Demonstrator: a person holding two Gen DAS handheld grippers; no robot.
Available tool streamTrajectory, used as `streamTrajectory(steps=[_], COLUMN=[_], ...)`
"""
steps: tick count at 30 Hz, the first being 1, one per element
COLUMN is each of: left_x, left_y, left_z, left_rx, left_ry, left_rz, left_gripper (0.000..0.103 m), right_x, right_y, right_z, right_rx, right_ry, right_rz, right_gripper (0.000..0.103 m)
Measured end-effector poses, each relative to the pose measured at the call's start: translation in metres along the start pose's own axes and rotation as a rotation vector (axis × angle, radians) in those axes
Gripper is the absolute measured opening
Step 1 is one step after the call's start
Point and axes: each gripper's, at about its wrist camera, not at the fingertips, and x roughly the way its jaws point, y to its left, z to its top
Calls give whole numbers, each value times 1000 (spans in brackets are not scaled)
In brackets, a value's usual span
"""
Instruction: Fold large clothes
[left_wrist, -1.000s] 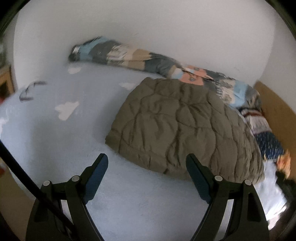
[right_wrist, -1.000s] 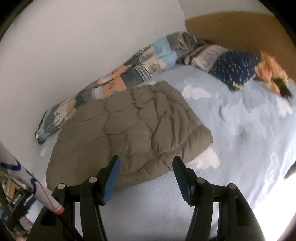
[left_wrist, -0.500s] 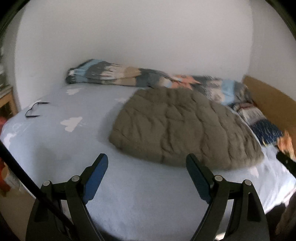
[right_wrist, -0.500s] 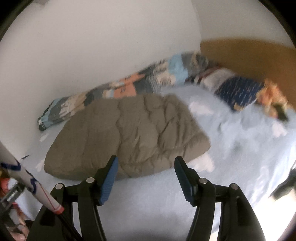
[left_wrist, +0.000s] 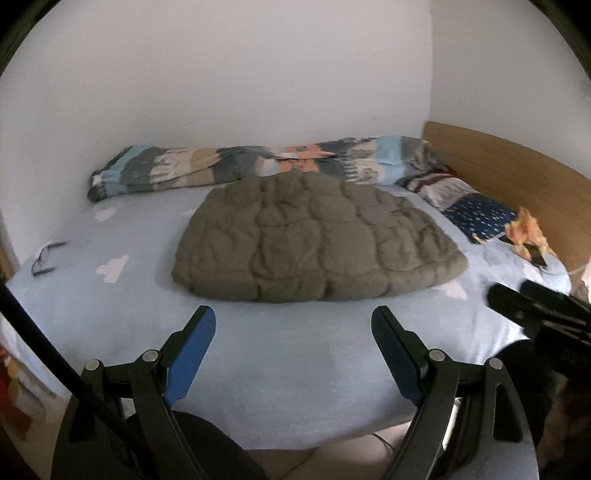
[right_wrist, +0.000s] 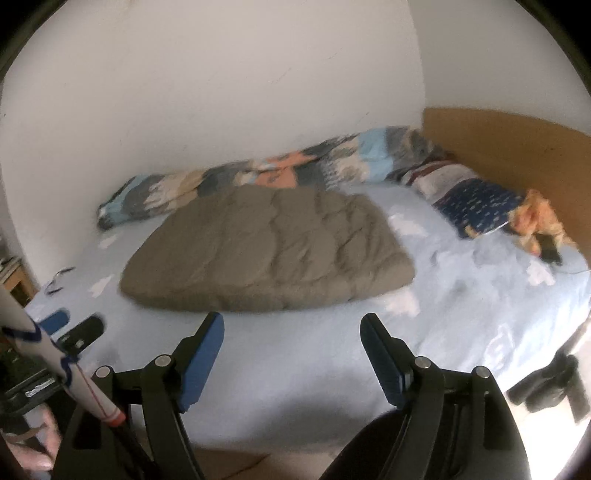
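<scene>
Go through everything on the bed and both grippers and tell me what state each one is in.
Olive puffer jacket: folded, flat on the sheet, not held.
Patterned duvet: bunched along the wall.
Pillow: lying by the headboard.
Left gripper: jaws open, empty.
Right gripper: jaws just been opening, empty.

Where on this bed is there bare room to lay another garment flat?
Bare sheet runs along the near edge, in front of the folded jacket. A smaller patch lies left of it, toward the glasses. The wall side holds a rolled duvet; the headboard end holds pillows.
</scene>
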Motion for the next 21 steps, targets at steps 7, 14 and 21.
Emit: streamTrajectory(steps=[7,14,21], left_x=[-40,-64,-53], left_y=[-22,-12,-16], left_z=[35,69,69], left_rx=[69,42,58], left_ry=[-100,-170,-99], left_rz=[33,111,143], left_gripper=[93,100,100], right_x=[-33,-72,-73], right_y=[21,22,22], right_z=[40,68,65], right_rx=[-68,-49,-61], right_ry=[-68,-160,-151], right_rz=[29,63,48], right_gripper=[85,92,92])
